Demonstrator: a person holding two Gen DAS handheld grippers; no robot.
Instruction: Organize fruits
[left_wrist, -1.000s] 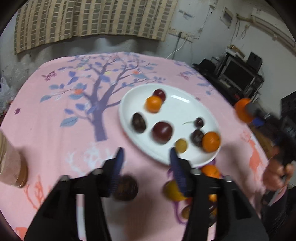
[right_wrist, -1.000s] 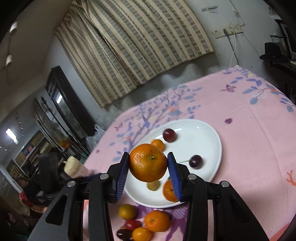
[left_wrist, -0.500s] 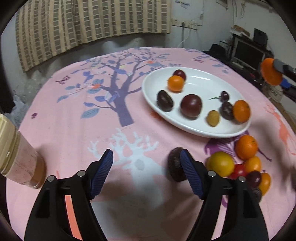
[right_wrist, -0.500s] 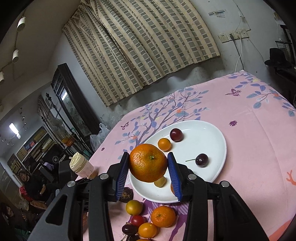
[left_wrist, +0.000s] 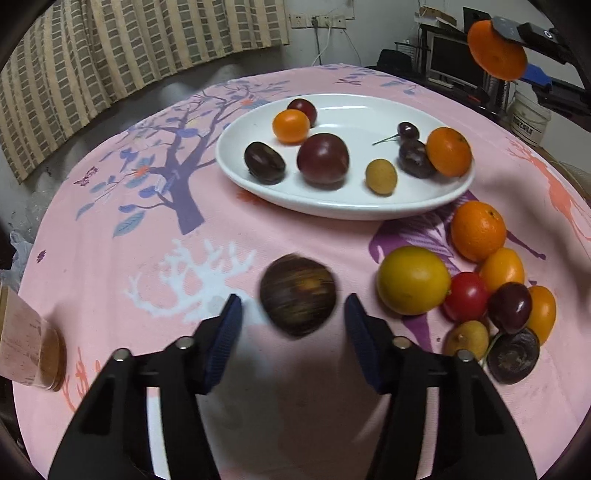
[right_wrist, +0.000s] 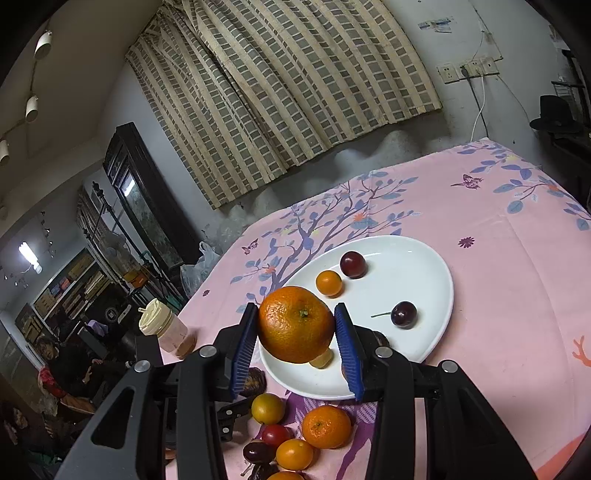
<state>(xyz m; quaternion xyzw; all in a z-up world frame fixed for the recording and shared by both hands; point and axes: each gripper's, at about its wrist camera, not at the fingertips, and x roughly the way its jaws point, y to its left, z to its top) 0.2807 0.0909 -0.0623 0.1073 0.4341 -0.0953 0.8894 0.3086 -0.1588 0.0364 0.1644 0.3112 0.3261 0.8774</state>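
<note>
A dark brown round fruit (left_wrist: 297, 295) lies on the pink cloth between the jaws of my left gripper (left_wrist: 293, 308). The jaws are closing, and a gap still shows on each side of the fruit. My right gripper (right_wrist: 295, 319) is shut on a large orange (right_wrist: 295, 325) and holds it in the air over the near rim of the white plate (right_wrist: 424, 258). That orange (left_wrist: 496, 50) also shows at the top right of the left wrist view. The plate (left_wrist: 343, 208) holds several fruits: plums, small oranges, cherries and a yellow one.
A pile of loose fruit lies right of my left gripper: a yellow citrus (left_wrist: 413, 280), an orange (left_wrist: 477, 230), a red tomato (left_wrist: 466, 295) and several more. A capped jar (left_wrist: 29, 354) stands at the left edge of the cloth. A person sits beyond the table (right_wrist: 55, 362).
My left gripper has dropped and shifted so the dark fruit now sits between its jaws, which have narrowed. The right gripper and its orange have stayed put.
</note>
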